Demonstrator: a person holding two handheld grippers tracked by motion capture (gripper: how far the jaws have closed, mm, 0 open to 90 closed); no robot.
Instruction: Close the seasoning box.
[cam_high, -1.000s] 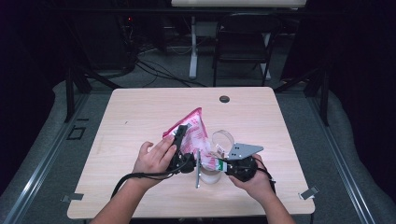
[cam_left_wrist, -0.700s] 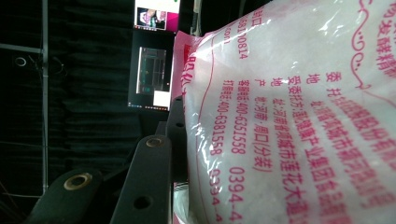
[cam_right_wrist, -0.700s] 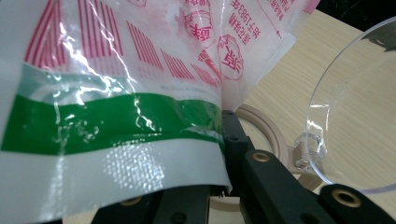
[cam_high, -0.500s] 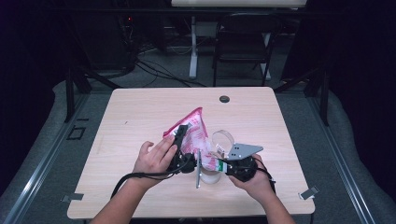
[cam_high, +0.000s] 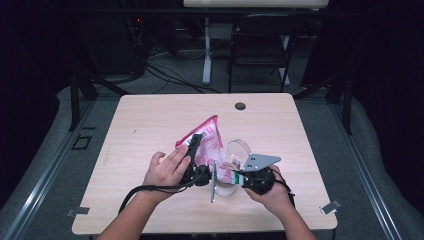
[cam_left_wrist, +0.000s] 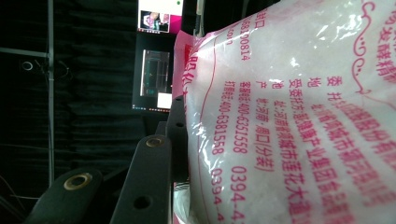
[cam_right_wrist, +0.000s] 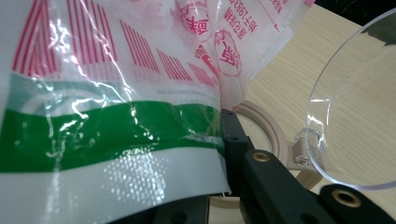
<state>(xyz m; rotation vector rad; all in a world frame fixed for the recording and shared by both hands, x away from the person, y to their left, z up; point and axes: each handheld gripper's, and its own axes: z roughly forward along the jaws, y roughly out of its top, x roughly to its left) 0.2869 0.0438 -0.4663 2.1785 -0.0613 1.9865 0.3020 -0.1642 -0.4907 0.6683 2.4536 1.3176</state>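
A pink-and-white printed plastic bag (cam_high: 211, 139) full of white grains is held tilted above the table, between both hands. My left gripper (cam_high: 199, 146) is shut on the bag's body; in the left gripper view the bag (cam_left_wrist: 289, 116) presses against one black finger (cam_left_wrist: 152, 182) and hides the other. My right gripper (cam_high: 232, 175) is shut on the bag's lower sealed edge, whose green and white band (cam_right_wrist: 107, 135) covers its jaws. Just below stands a beige-rimmed round container (cam_right_wrist: 268, 128) with its clear lid (cam_right_wrist: 355, 107) hinged up, also seen from above as the lid (cam_high: 239, 148).
The light wooden table (cam_high: 150, 125) has a dark cable hole (cam_high: 240, 106) near its far edge. A thin grey strip (cam_high: 213, 181) stands upright between the two grippers. A chair (cam_high: 260, 47) and cables sit on the floor beyond the table.
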